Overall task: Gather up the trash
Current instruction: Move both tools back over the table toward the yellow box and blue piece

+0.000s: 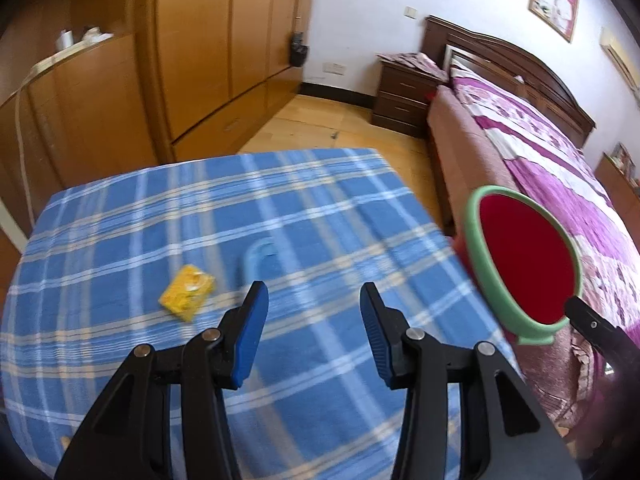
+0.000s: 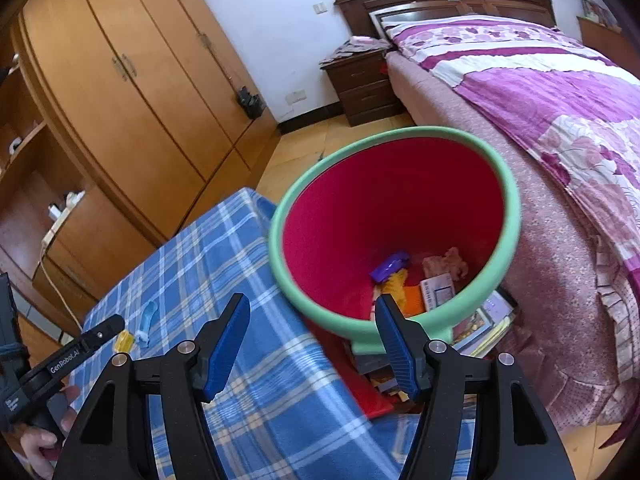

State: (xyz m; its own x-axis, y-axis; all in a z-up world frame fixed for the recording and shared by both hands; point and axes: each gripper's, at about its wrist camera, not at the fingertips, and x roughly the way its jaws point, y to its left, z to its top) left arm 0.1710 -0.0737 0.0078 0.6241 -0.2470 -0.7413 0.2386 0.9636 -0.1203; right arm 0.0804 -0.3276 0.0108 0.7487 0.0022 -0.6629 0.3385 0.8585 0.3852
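Both grippers, left (image 1: 314, 304) and right (image 2: 312, 320), are gaping empty; we're heading next for the yellow crumpled wrapper (image 1: 187, 293) mid-table, red green-rimmed plastic bin (image 2: 400, 216) waiting.

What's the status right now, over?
Left gripper open, empty, above the checked cloth. Right gripper open, empty, at the bin. Yellow packet and blue wrapper uncollected. Nothing blocking.

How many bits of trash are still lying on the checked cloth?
2. A yellow packet lies left of the left claw, and a clear blue wrapper just ahead of it. More may lie out of view.
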